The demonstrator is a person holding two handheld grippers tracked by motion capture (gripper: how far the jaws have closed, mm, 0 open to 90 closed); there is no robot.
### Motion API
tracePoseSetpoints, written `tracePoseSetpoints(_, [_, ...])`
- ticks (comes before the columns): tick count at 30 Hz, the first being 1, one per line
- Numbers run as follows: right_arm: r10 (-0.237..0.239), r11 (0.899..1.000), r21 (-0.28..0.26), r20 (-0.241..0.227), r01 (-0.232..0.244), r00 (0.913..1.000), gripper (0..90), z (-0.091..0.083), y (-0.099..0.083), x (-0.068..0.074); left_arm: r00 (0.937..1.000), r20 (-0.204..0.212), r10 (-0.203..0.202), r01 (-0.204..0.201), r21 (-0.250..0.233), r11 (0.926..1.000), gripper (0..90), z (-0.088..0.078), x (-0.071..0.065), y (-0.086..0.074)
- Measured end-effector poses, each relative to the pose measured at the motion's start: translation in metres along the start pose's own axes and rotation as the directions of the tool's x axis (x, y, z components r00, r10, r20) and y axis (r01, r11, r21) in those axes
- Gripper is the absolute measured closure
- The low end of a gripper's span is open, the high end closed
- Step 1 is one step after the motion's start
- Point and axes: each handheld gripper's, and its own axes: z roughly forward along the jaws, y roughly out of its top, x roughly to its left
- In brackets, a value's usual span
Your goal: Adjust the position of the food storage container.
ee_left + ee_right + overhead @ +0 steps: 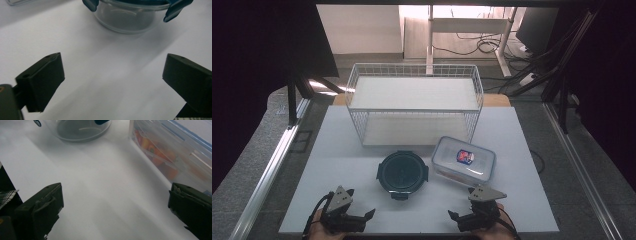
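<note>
Right now you are holding the left gripper (362, 216) and right gripper (460, 217) wide and empty at six o'clock, likely readying to reach for the round glass container (402, 173) at center or the rectangular food box (463, 158) at two o'clock.

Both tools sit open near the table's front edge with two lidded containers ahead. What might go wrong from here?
The round glass container and the rectangular plastic box stand close together, so a tool reaching for one could nudge the other. The round container's lid clips stick outward and might snag a jaw. The wire basket stands right behind both, leaving little room to lift without catching its rim.
</note>
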Motion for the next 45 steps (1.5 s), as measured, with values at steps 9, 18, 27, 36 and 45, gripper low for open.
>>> tracePoseSetpoints(9, [0.026,1.000,-0.015,-0.029,-0.027,0.9992,5.2,-0.003,0.001,-0.003,0.9992,0.039,0.009,-0.009,-0.006,0.9999,4.1,0.000,-0.002,0.001])
tracePoseSetpoints(18, [0.027,1.000,-0.008,-0.030,-0.027,0.9992,6.1,-0.002,0.001,-0.005,0.9981,0.058,0.019,-0.019,0.002,0.9998,10.7,0.001,-0.003,0.001])
tracePoseSetpoints(27, [0.015,1.000,-0.002,-0.029,-0.015,0.9995,6.2,-0.002,0.001,-0.004,0.9966,0.080,0.019,-0.016,-0.031,0.9994,24.7,-0.005,-0.004,0.006])
tracePoseSetpoints(36, [-0.004,1.000,0.000,-0.027,0.004,0.9996,7.2,-0.001,0.002,-0.001,0.9882,0.147,-0.042,0.051,-0.058,0.9970,51.9,-0.010,-0.007,0.028])
tracePoseSetpoints(45, [-0.008,1.000,0.005,-0.033,0.008,0.9994,7.8,0.002,0.002,0.001,0.9751,0.214,0.058,-0.053,-0.031,0.9981,78.5,0.003,-0.029,0.062])
